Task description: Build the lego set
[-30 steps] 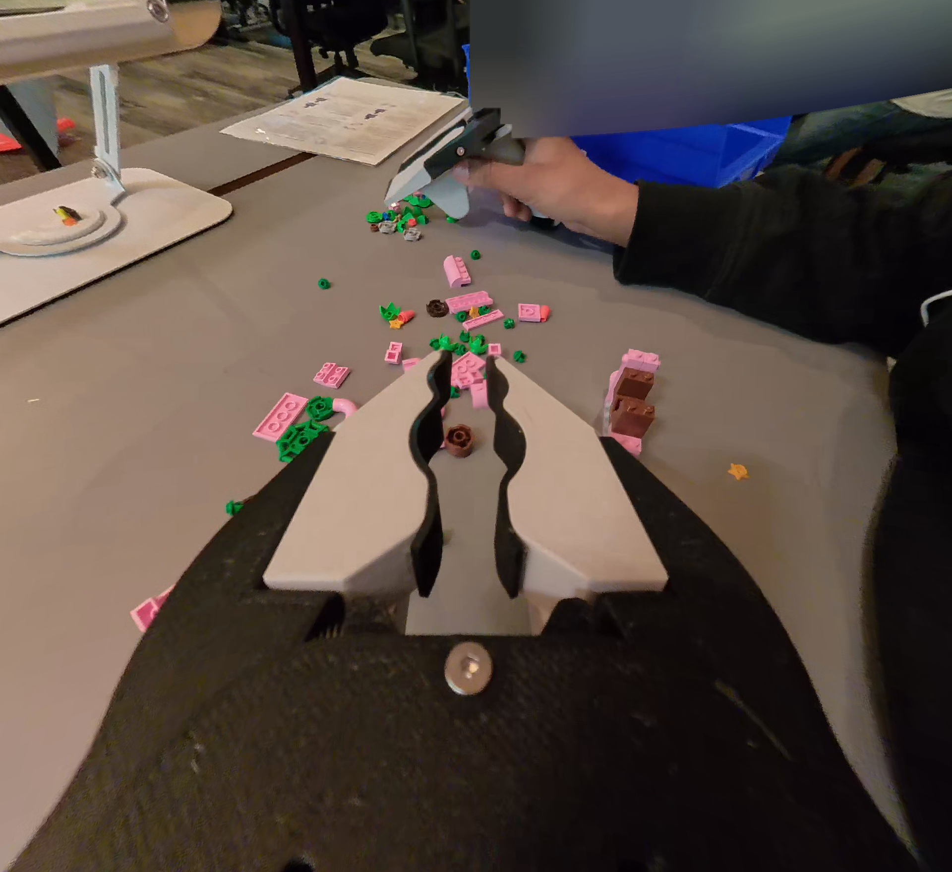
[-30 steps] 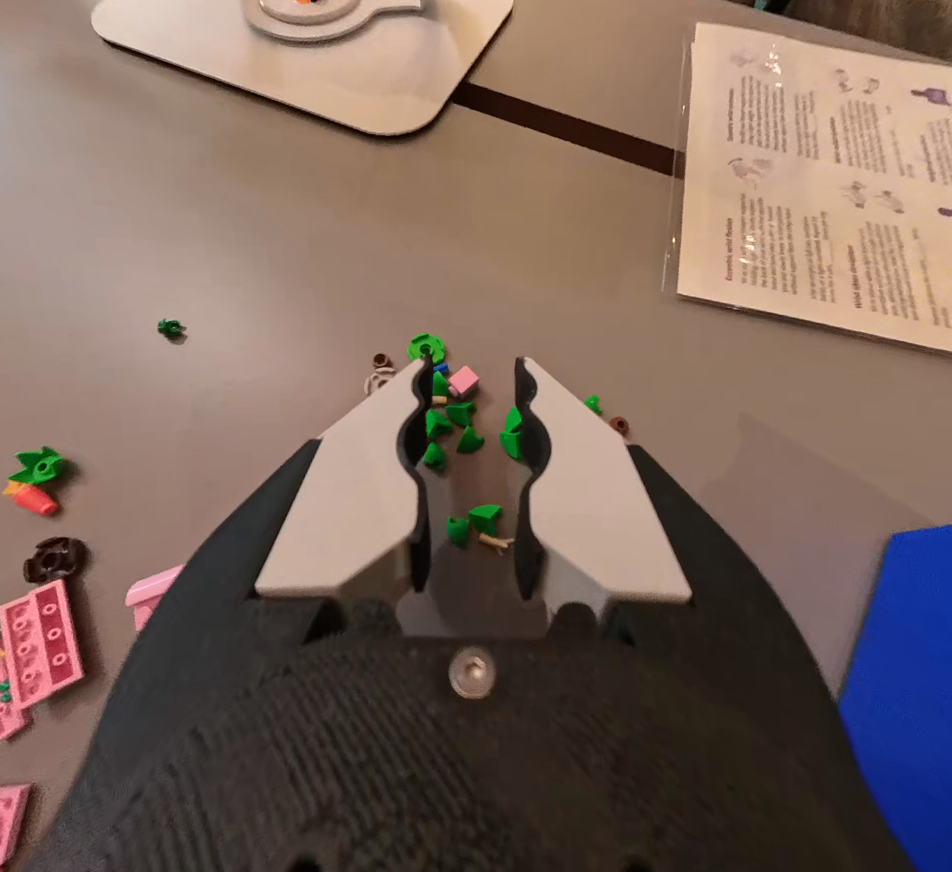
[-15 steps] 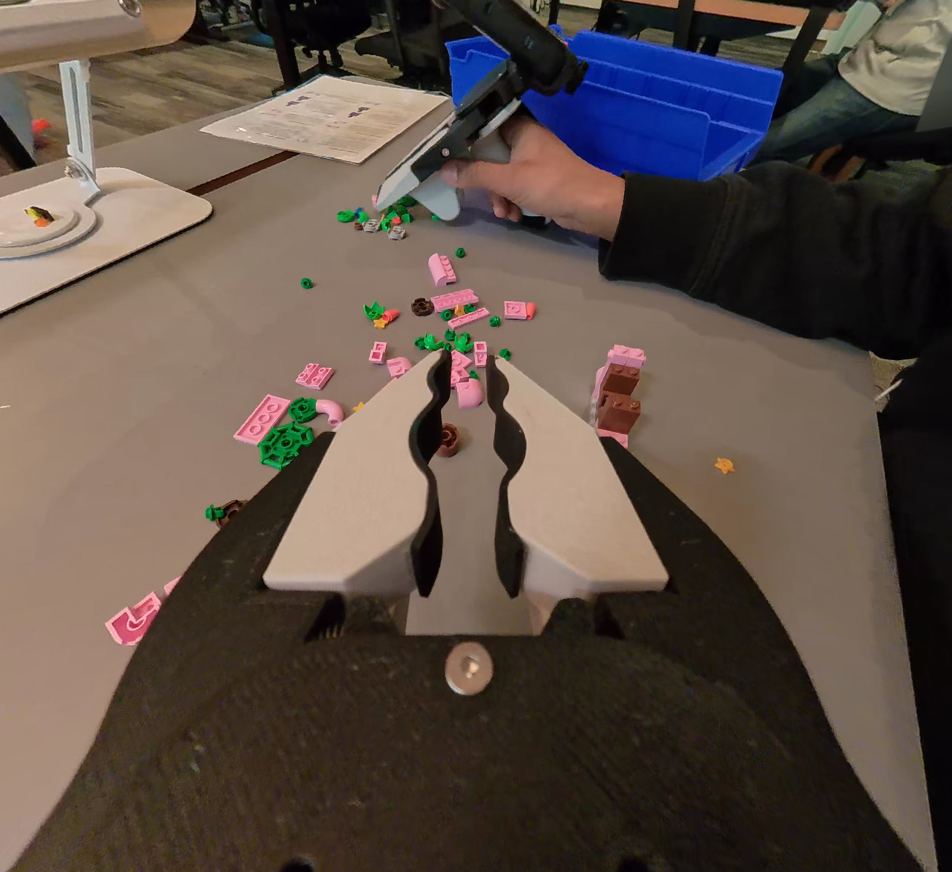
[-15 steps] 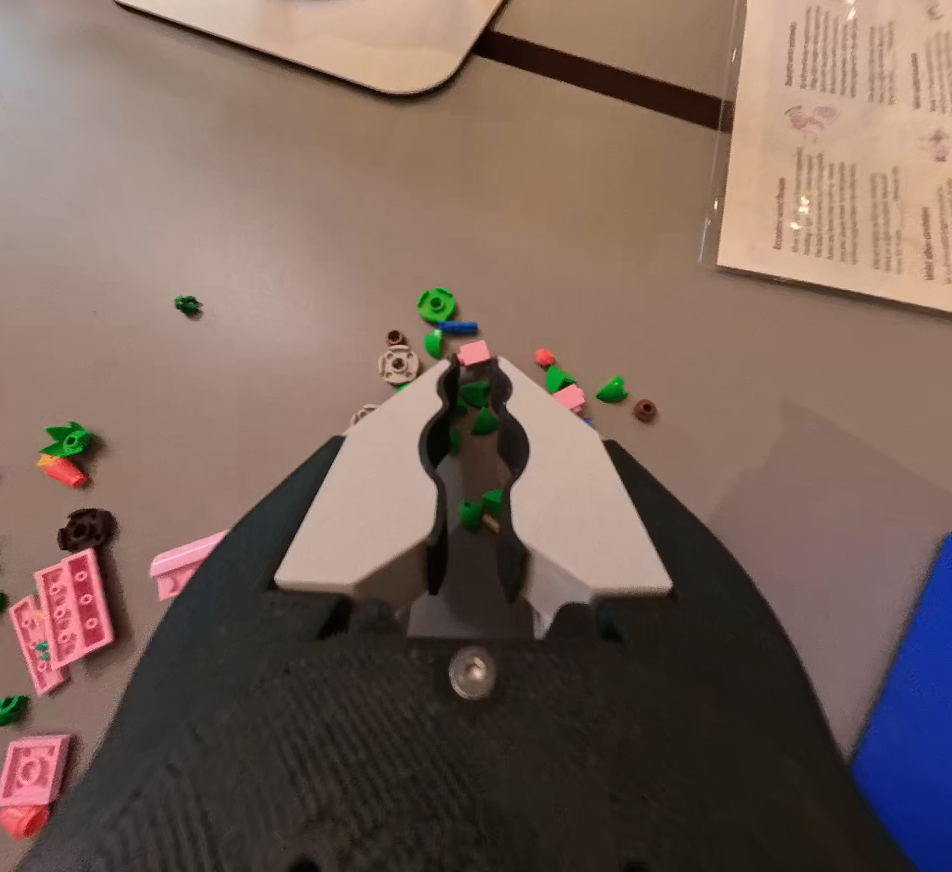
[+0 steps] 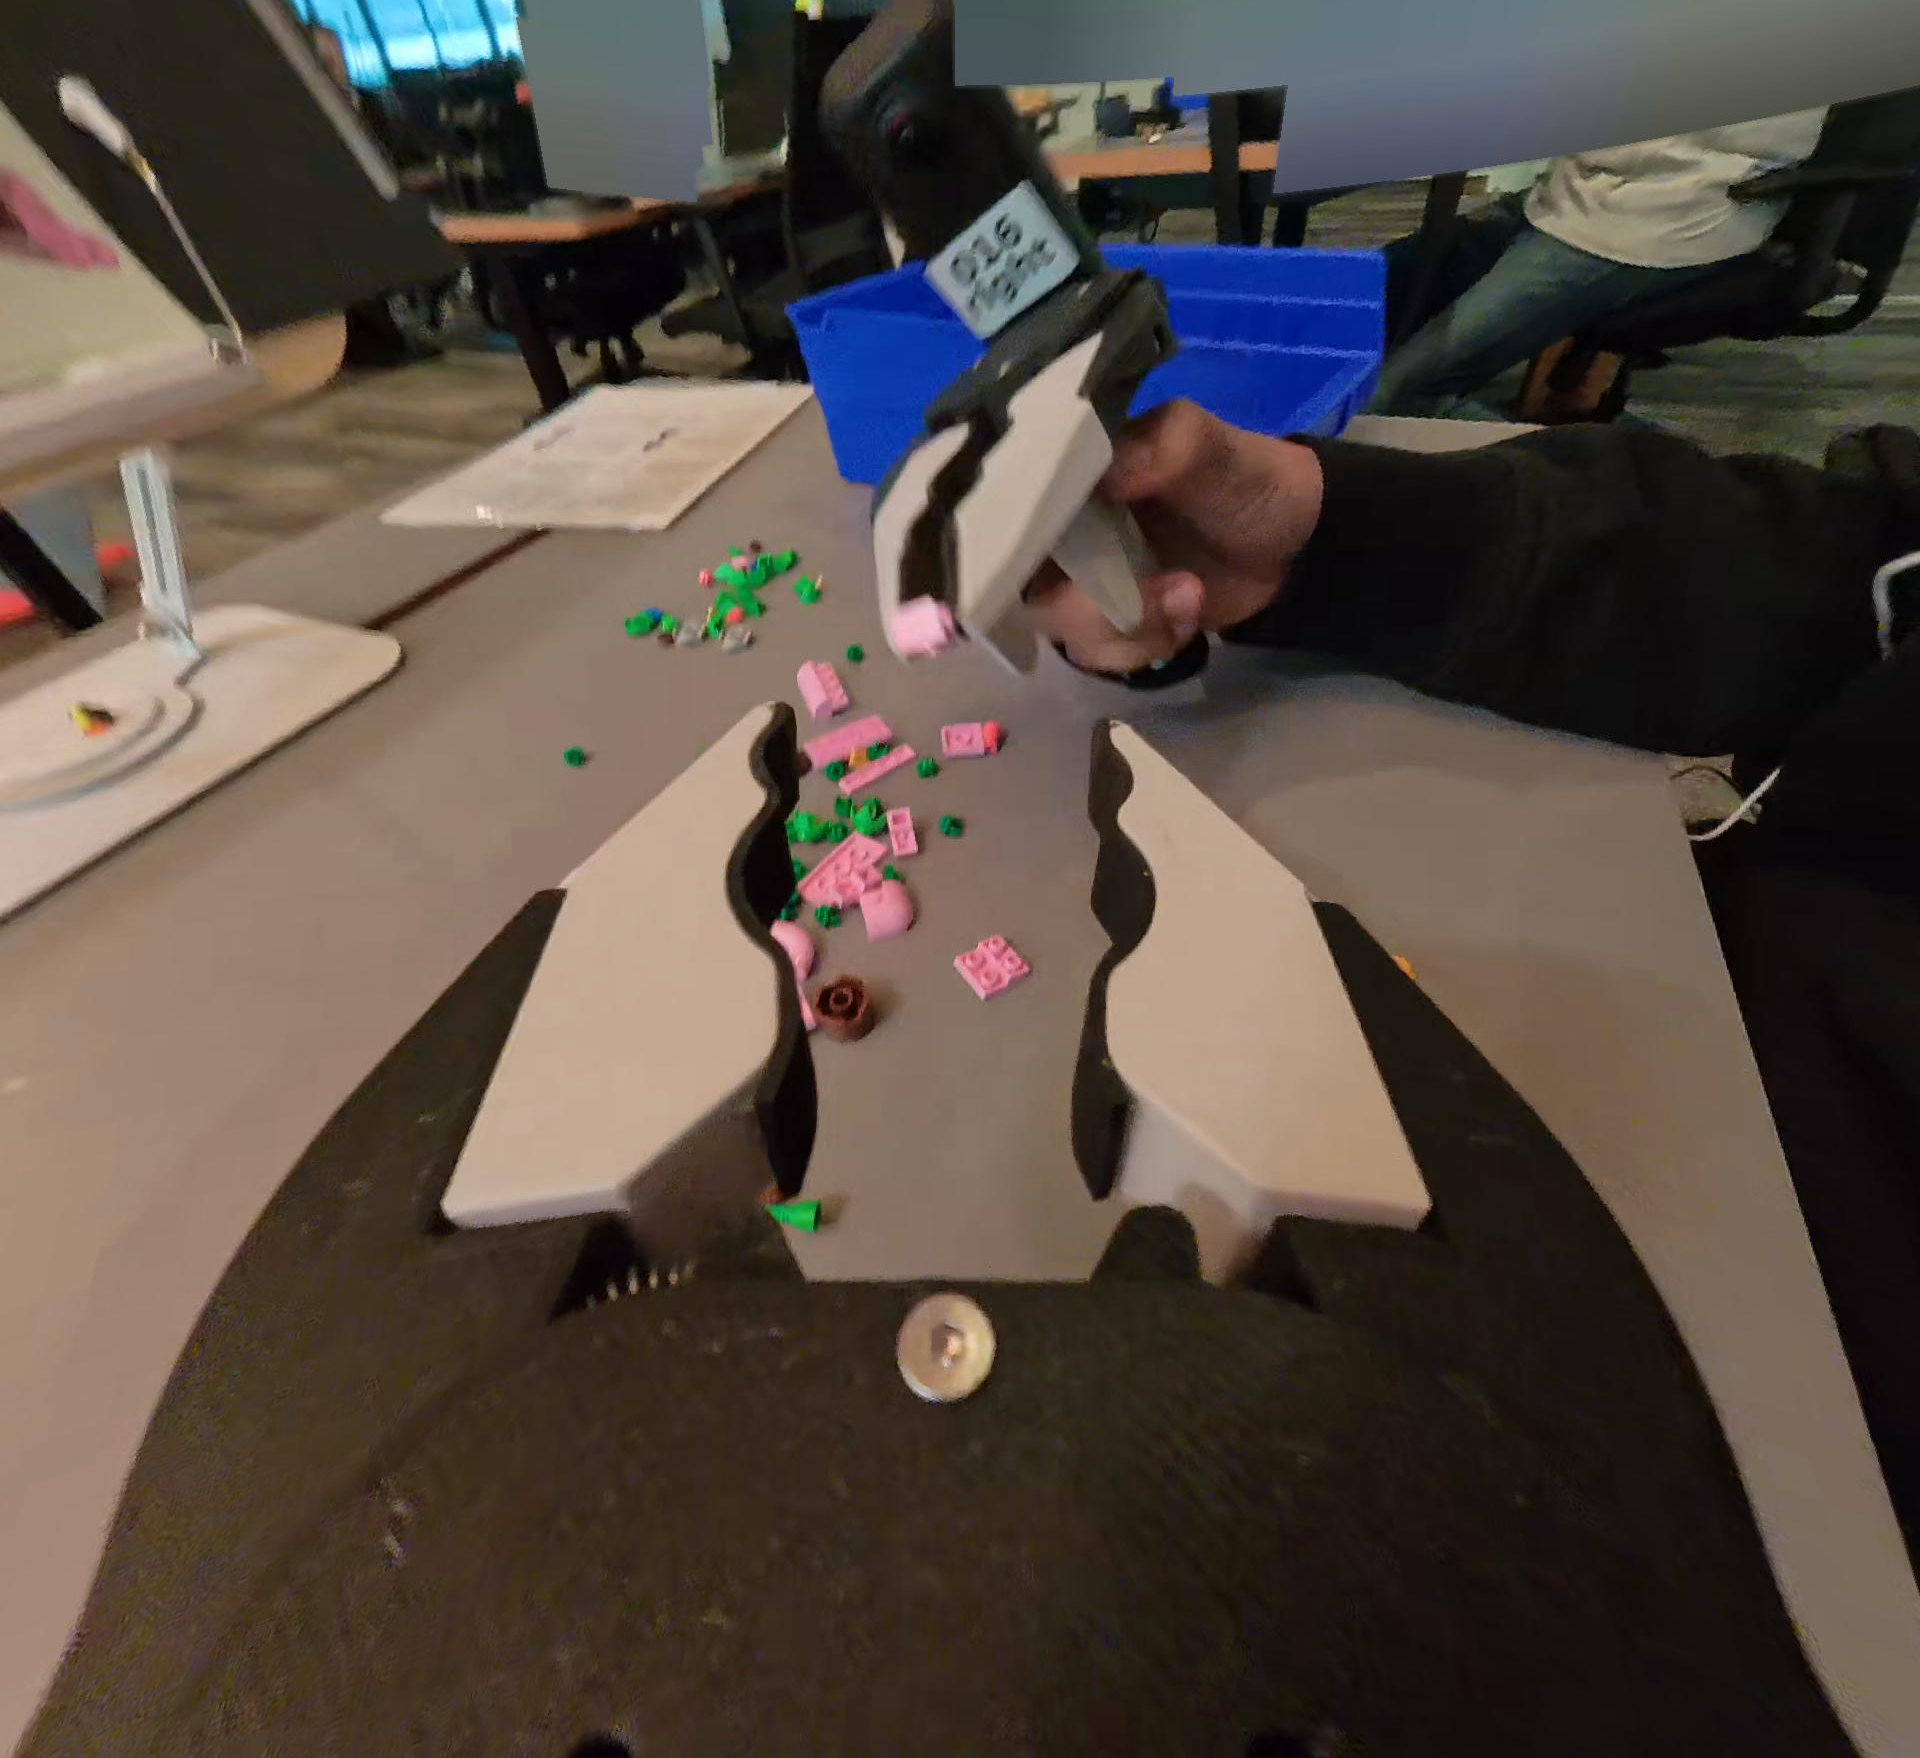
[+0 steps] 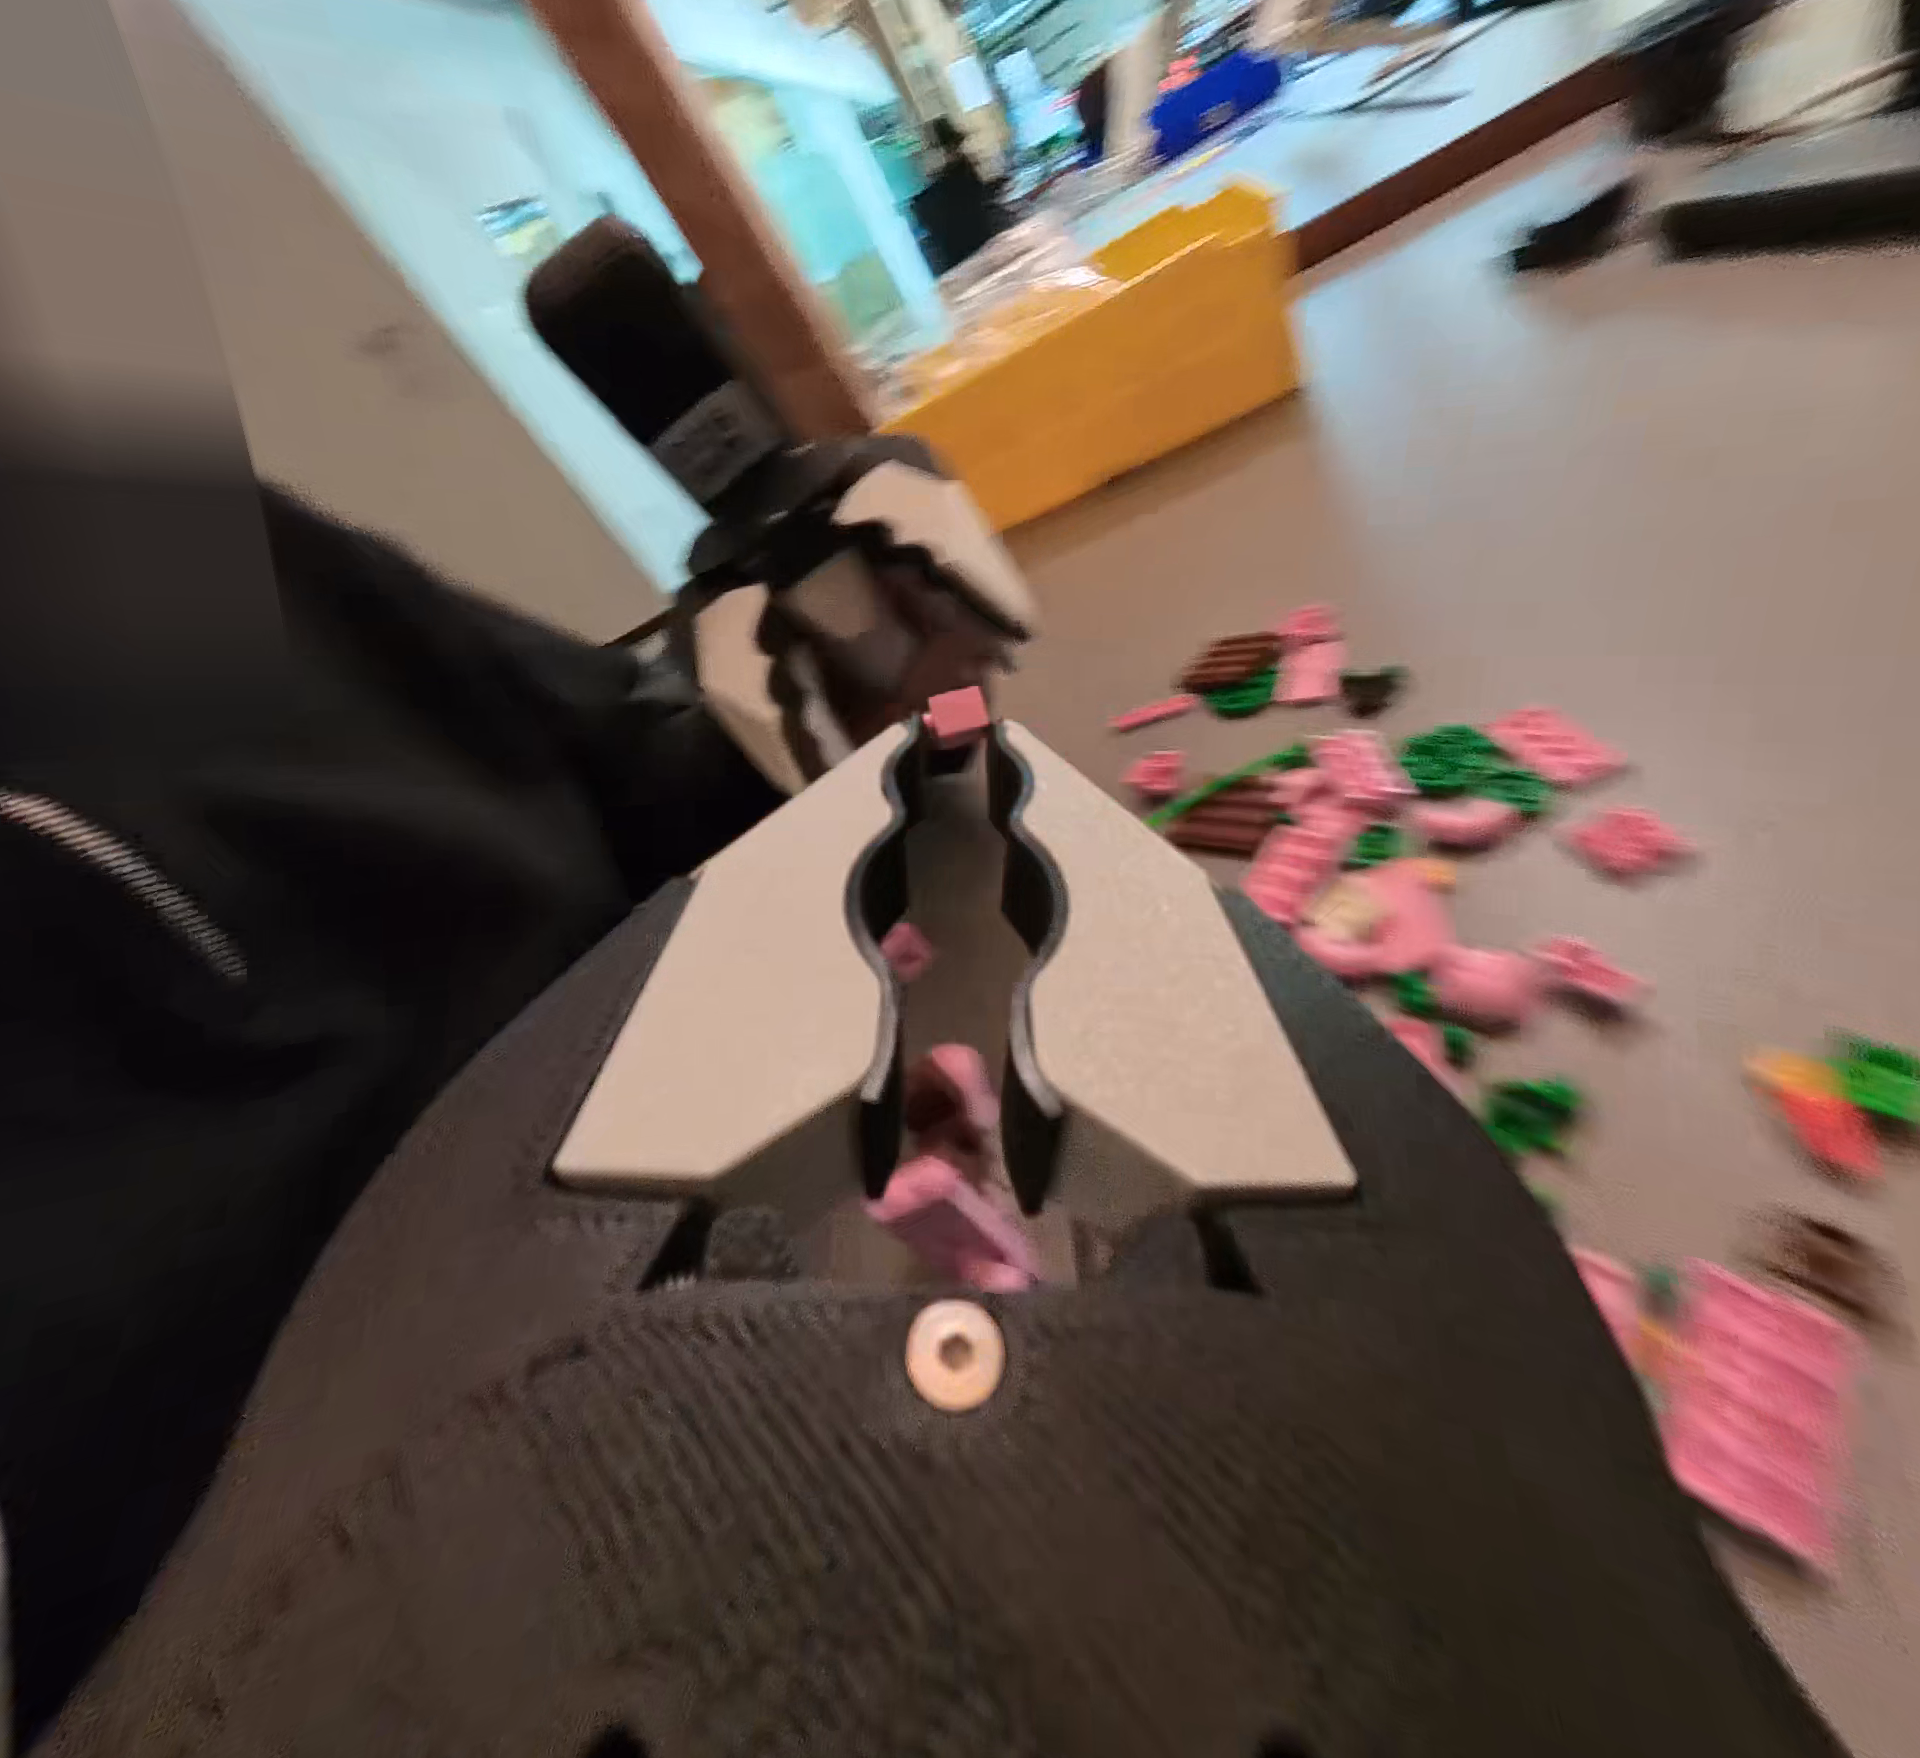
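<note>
Pink is the small brick (image 5: 918,628) pinched at the tips of the right claw (image 5: 928,609), which a hand (image 5: 1195,545) in a black sleeve holds tilted downward, lifted clear of the grey desk (image 5: 364,877); in the right wrist view the same brick (image 6: 955,709) sits clamped between the nearly closed tips of that claw (image 6: 956,734). The left claw (image 5: 940,737) stands wide open with nothing between its fingers, low over the desk. Ahead of it and between its spread fingers lie loose pieces: a round brown stud (image 5: 844,1004) close to its left finger, a pink square plate (image 5: 990,963) just right of that, and farther forward a scatter of pink plates (image 5: 847,740) and small green bits (image 5: 831,823). Beyond the right claw sits a second cluster of green pieces (image 5: 743,591). Far ahead to the left lies an instruction sheet (image 5: 613,456), and a blue bin (image 5: 1247,337) stands behind the right claw. In the blurred right wrist view the left claw (image 6: 883,628) shows open just past the held brick, with pink and green parts (image 6: 1434,794) spread to the right.
</note>
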